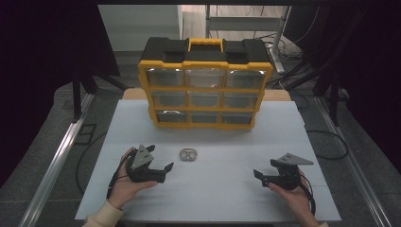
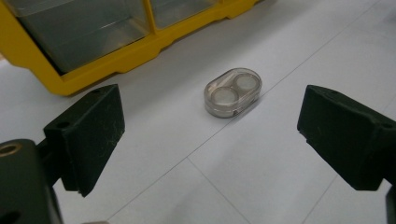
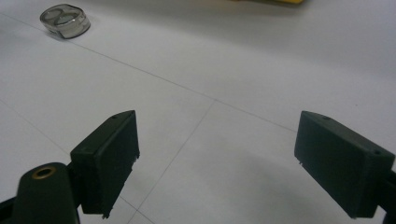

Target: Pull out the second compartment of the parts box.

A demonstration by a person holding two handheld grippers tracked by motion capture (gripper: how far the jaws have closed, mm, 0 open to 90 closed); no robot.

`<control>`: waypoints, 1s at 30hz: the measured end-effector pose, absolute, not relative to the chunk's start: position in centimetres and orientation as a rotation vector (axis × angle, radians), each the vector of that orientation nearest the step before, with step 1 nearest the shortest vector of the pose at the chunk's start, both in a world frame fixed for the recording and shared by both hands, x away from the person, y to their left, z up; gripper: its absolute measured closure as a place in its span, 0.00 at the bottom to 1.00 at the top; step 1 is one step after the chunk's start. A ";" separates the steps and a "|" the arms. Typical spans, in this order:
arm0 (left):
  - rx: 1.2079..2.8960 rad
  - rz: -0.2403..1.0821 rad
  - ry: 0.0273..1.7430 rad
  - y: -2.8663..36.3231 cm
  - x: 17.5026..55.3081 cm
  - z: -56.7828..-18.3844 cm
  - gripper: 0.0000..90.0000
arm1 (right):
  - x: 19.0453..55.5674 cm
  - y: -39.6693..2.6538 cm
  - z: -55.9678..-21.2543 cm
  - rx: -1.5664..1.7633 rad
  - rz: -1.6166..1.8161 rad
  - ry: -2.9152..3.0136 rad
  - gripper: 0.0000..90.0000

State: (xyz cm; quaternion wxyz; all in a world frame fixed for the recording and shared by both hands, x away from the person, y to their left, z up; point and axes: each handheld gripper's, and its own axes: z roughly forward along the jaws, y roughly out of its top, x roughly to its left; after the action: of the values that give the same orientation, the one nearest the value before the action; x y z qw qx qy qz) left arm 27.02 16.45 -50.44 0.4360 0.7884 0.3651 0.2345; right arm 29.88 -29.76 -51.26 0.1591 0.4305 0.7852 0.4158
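Barely started I'd say: the small clear two-well case (image 2: 233,92) sits untouched mid-frame on the table (image 1: 227,198), left hand-held gripper (image 1: 158,166) and right hand-held gripper (image 1: 265,176) both spread apart, gripping nothing

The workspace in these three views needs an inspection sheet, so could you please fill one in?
Surface: white table, faint seam lines, no marks.
Job's things: small clear oval case holding two round discs, lying flat in front of the yellow drawer organizer; drawers shut.
Clutter: nothing seen.
Grippers: left claw open, aimed at the case, not touching; right claw open, empty.
Cables: one trails from each claw; more lie on the floor.
Surroundings: dark curtains, metal rails, grey floor.
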 end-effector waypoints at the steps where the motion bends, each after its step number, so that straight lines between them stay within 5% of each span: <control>1: 1.972 0.587 0.897 16.1 27.1 -50.4 0.09 | 29.9 -29.7 -51.3 1.231 1.191 2.245 0.16; 30: 2.121 0.784 0.638 12.8 27.3 -50.1 0.09 | 29.8 -29.8 -51.2 1.218 1.175 2.238 0.16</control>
State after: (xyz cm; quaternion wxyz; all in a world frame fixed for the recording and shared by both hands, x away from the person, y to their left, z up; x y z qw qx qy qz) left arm 27.32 12.77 -50.05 0.3855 0.8329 0.2506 0.3079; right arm 29.83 -29.78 -51.18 0.1671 0.4280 0.7864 0.4130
